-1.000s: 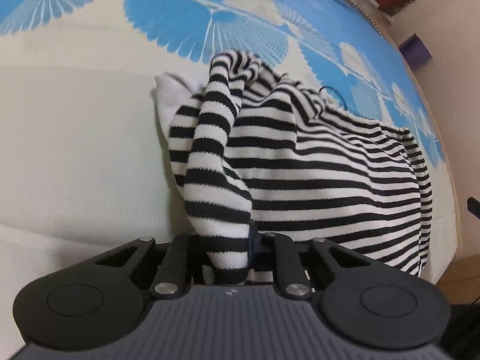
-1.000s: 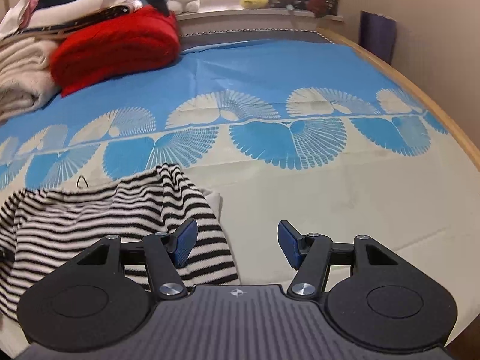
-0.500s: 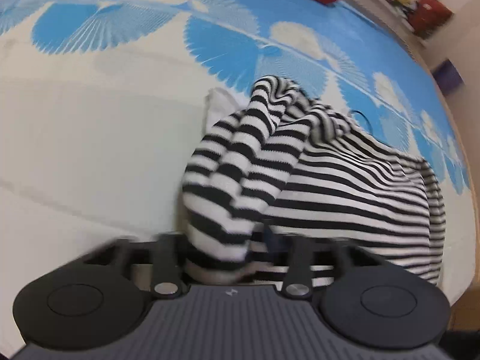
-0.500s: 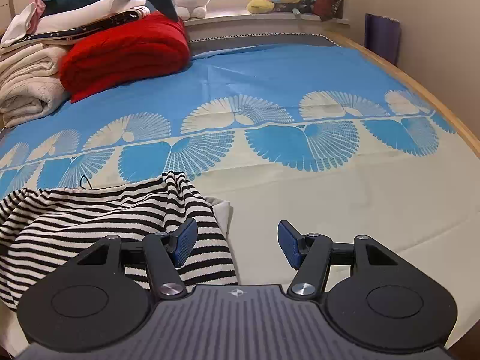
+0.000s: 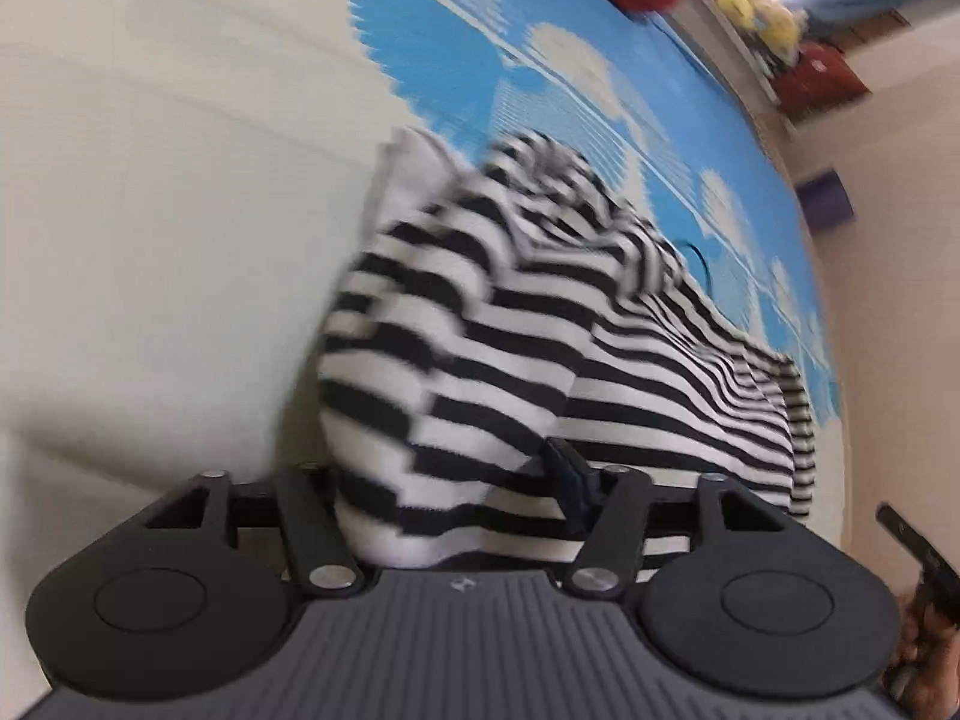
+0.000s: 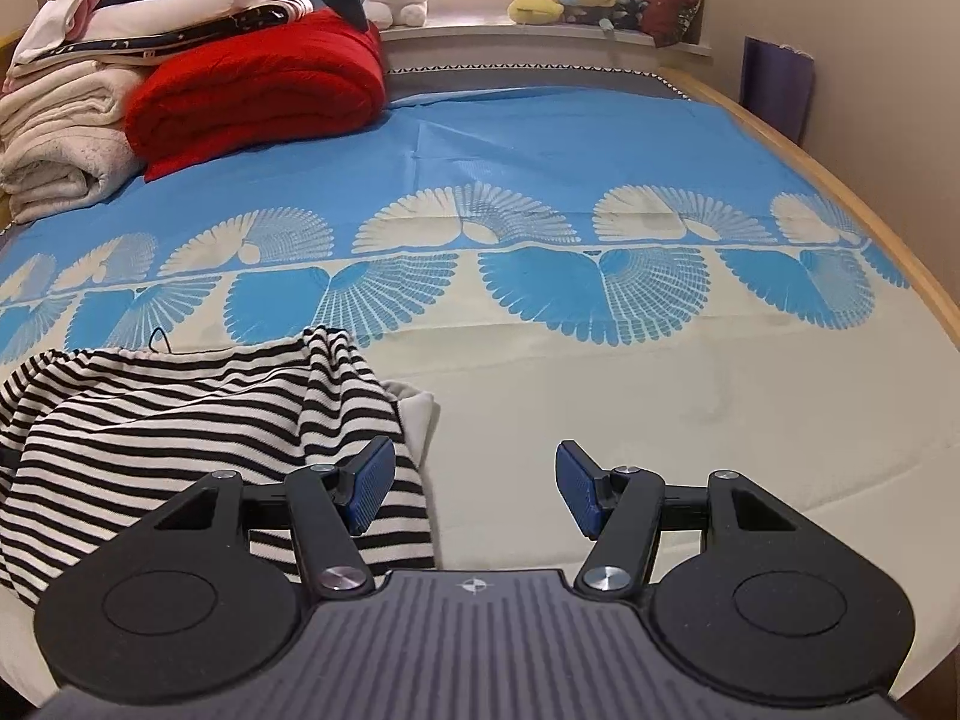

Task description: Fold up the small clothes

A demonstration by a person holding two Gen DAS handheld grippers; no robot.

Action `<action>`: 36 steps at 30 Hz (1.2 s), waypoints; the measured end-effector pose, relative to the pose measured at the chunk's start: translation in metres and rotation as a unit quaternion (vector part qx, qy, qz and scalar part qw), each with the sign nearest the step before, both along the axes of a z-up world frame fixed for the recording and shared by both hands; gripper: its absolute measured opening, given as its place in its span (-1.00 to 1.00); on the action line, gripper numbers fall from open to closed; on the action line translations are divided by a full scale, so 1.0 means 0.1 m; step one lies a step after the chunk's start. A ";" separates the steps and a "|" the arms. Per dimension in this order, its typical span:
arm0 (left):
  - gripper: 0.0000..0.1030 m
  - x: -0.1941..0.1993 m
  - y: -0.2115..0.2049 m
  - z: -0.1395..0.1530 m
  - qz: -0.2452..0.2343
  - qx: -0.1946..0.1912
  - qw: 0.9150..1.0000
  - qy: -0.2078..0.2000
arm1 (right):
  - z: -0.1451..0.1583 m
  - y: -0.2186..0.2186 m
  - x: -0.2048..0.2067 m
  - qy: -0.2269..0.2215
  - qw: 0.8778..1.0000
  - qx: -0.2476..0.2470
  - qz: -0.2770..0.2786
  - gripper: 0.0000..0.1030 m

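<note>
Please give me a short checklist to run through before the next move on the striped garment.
1. Striped garment lies on the bed cover, clear of the edge: ok.
2. Left gripper has cloth between its jaws: ok. The jaws are closing, but whether the pads already press the fabric: cannot tell, the view is blurred.
3. Right gripper is free to take a second hold: ok, its jaws are open over bare cover, nothing between them.
4. Garment lies flat enough to fold: not ok, a sleeve is bunched up on top.
5. Room beside the garment for spreading it: ok; the red blanket sits far off.
</note>
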State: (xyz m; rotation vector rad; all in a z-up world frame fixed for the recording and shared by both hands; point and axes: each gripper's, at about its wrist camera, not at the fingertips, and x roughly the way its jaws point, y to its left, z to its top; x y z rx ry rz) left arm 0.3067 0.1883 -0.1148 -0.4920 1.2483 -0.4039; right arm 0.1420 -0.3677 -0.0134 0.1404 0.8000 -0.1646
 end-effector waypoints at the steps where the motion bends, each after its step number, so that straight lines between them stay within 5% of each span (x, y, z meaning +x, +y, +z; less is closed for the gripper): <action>1: -0.12 0.03 -0.09 0.00 -0.014 0.008 1.000 -0.005 | 0.00 -0.01 0.01 0.000 1.000 0.000 -0.002 0.19; 3: -0.59 0.08 -0.21 -0.01 -0.031 0.010 0.999 -0.006 | -0.01 -0.04 0.04 0.001 1.000 0.003 -0.008 0.19; 10: -0.71 0.01 -0.33 0.28 -0.039 0.061 0.996 -0.044 | 0.02 0.00 0.09 -0.007 1.000 0.017 -0.017 0.19; 17: -0.72 -0.26 -0.61 0.94 -0.051 0.074 0.991 -0.100 | 0.09 0.11 0.07 -0.023 0.999 0.041 -0.015 0.19; 23: -0.73 -0.41 -1.56 1.39 -0.092 0.046 0.985 -0.142 | 0.12 0.18 -0.02 -0.028 0.999 0.040 -0.006 0.19; 28: -0.73 -0.55 -2.66 1.38 -0.147 0.056 0.978 -0.139 | 0.13 0.06 -0.10 -0.026 0.999 0.038 -0.019 0.19; 32: -0.63 -0.67 -3.48 1.27 -0.174 0.090 0.971 -0.138 | 0.12 -0.06 -0.13 -0.022 0.998 0.044 -0.038 0.19; 35: 0.02 -0.76 -3.88 1.22 -0.222 0.086 0.962 -0.133 | 0.11 -0.09 -0.12 -0.021 0.998 0.048 -0.043 0.19; 36: 0.03 -0.78 -3.90 1.25 -0.231 0.066 0.961 -0.139 | 0.10 -0.10 -0.11 -0.020 0.997 0.053 -0.046 0.19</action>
